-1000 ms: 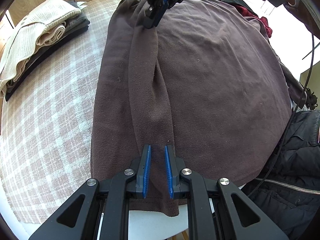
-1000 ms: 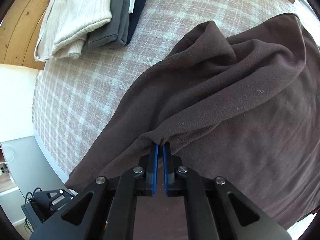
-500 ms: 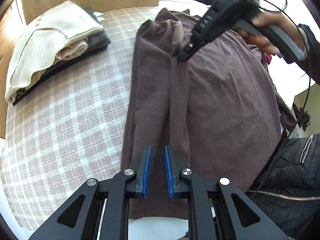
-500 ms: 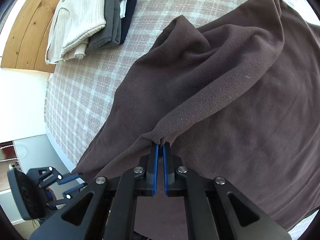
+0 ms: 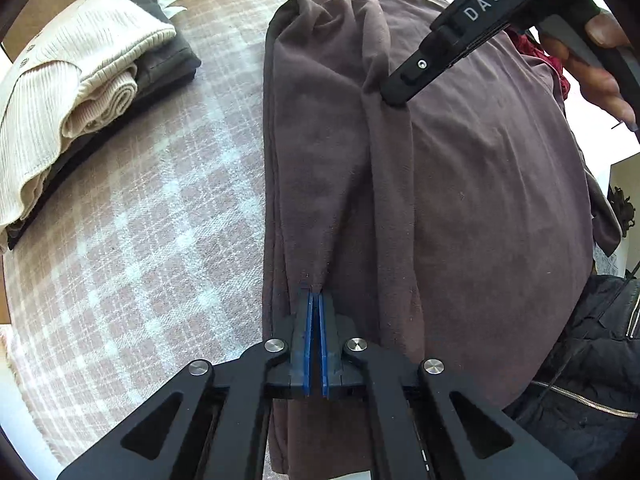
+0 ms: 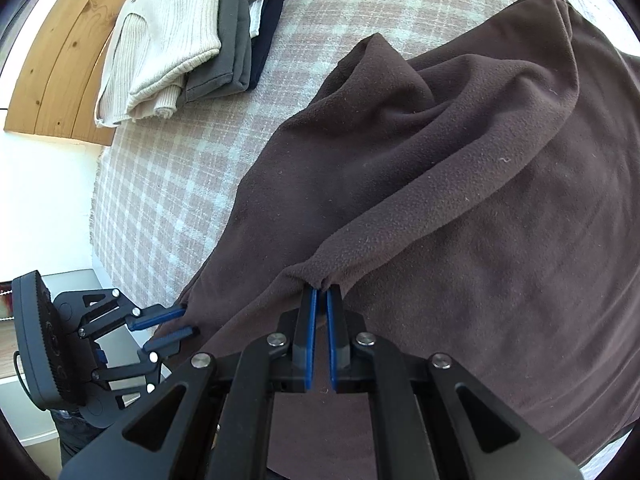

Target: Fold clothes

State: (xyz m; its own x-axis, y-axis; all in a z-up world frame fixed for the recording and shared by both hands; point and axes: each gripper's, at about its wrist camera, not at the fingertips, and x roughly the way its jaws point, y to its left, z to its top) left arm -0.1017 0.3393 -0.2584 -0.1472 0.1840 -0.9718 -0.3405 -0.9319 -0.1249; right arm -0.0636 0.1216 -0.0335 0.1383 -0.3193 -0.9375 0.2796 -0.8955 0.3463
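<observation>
A dark brown fleece garment [image 5: 480,200] lies spread over the plaid blanket [image 5: 140,240], with a raised fold running along its length. My left gripper [image 5: 315,296] is shut on the near end of that fold, close to the hem. My right gripper [image 6: 321,292] is shut on the far end of the same fold, which bunches between its blue pads. In the left wrist view the right gripper [image 5: 394,100] comes in from the upper right, held by a hand [image 5: 600,52]. In the right wrist view the left gripper [image 6: 176,322] sits at the edge of the garment [image 6: 500,220].
A stack of folded clothes topped by a cream ribbed sweater [image 5: 72,92] sits at the blanket's far left, beside a wooden board [image 6: 60,60]. A black zipped jacket [image 5: 592,360] lies at the right edge. A dark red cloth [image 5: 540,52] shows behind the brown garment.
My left gripper was open over the near hem and has now shut on the fold. The right gripper has kept its hold and drawn the fold further over the garment.
</observation>
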